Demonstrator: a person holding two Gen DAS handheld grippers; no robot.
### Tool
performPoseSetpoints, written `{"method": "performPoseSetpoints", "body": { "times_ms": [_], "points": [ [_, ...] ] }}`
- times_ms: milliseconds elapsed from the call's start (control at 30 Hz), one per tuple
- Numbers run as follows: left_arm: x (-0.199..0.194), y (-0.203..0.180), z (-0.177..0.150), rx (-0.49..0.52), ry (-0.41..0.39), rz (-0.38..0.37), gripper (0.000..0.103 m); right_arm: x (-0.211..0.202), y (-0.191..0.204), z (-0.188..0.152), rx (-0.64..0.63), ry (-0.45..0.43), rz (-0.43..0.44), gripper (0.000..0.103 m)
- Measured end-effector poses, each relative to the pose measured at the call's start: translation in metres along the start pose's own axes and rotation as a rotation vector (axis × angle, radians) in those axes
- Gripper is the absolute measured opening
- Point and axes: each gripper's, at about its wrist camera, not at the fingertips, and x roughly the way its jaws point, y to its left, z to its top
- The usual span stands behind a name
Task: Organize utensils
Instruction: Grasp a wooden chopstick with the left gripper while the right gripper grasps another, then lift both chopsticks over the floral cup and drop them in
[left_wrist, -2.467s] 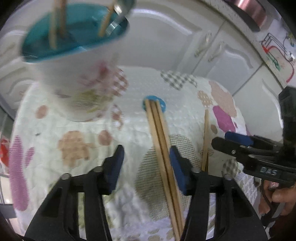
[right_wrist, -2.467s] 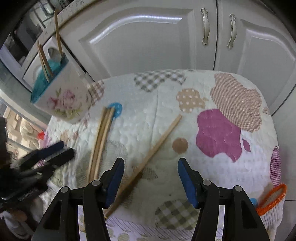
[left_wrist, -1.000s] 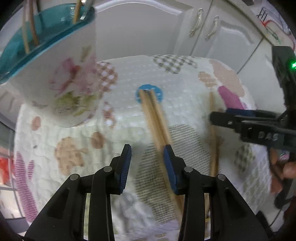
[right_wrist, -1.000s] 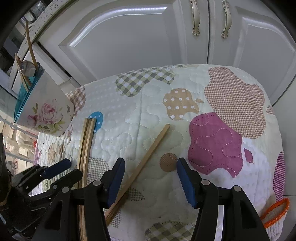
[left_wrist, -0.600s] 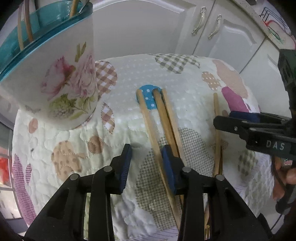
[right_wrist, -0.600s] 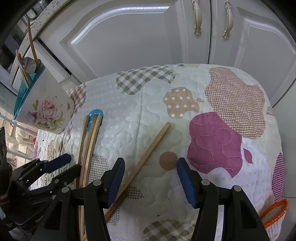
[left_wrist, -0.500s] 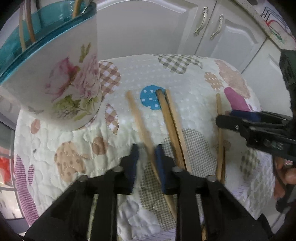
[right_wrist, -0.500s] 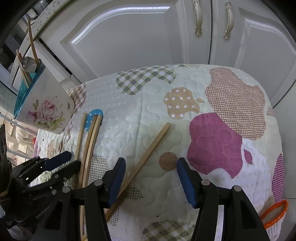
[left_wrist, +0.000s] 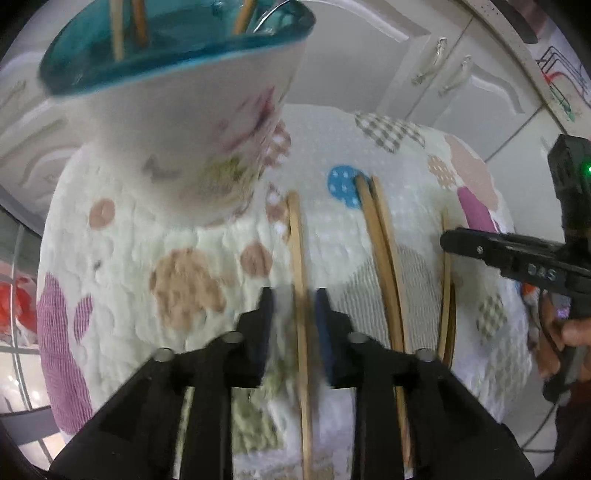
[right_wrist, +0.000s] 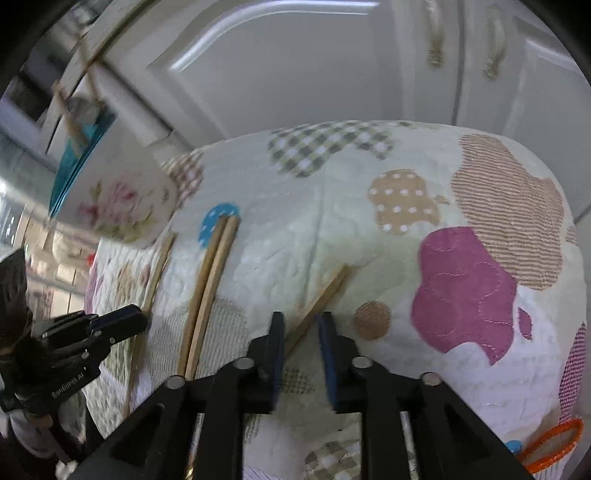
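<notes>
A floral cup with a teal inside (left_wrist: 192, 122) stands on the quilted cloth and holds chopsticks and a spoon; it also shows in the right wrist view (right_wrist: 118, 199). My left gripper (left_wrist: 294, 295) is shut on one wooden chopstick (left_wrist: 296, 236), which points toward the cup. A pair of chopsticks (left_wrist: 380, 240) lies to its right, also seen in the right wrist view (right_wrist: 210, 280). My right gripper (right_wrist: 301, 321) has narrowed around a lone chopstick (right_wrist: 325, 291) lying slantwise on the cloth.
The quilted patchwork cloth (right_wrist: 461, 258) covers a rounded surface that drops off at its edges. White cabinet doors (right_wrist: 295, 74) stand behind it. An orange loop (right_wrist: 554, 446) lies at the lower right edge.
My left gripper closed on one chopstick and moved closer to the cup. My right gripper went from wide open to nearly shut around the lone chopstick and moved lower.
</notes>
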Motion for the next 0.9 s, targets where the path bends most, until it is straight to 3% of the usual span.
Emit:
{"method": "performPoseSetpoints", "body": {
  "times_ms": [100, 167, 200, 233, 333, 467, 667, 900],
  "points": [
    [0.015, -0.011, 0.009, 0.036, -0.011, 0.072, 0.027, 0.002, 0.003, 0.002, -0.012, -0.008, -0.016, 0.03],
    [0.018, -0.021, 0.009, 0.081, -0.042, 0.109, 0.026, 0.006, 0.008, 0.004, -0.042, -0.029, -0.033, 0.018],
    [0.02, -0.024, 0.01, 0.097, -0.053, 0.11, 0.017, 0.007, 0.01, 0.005, -0.056, -0.039, -0.045, 0.016],
    [0.021, -0.024, 0.01, 0.096, -0.054, 0.082, 0.006, 0.007, 0.009, 0.005, -0.047, -0.048, -0.035, 0.015],
    [0.01, -0.006, 0.01, 0.022, -0.047, -0.024, 0.004, -0.007, 0.007, 0.005, -0.012, -0.076, 0.021, 0.013],
    [-0.035, 0.015, 0.004, -0.032, -0.139, -0.107, 0.004, -0.048, 0.014, 0.004, -0.016, -0.168, 0.086, 0.01],
    [-0.113, 0.03, -0.006, -0.033, -0.291, -0.169, 0.004, -0.101, 0.042, 0.003, -0.084, -0.271, 0.124, 0.007],
    [-0.185, 0.048, -0.017, -0.051, -0.464, -0.164, 0.004, -0.153, 0.087, -0.004, -0.201, -0.37, 0.134, 0.005]
  ]
}}
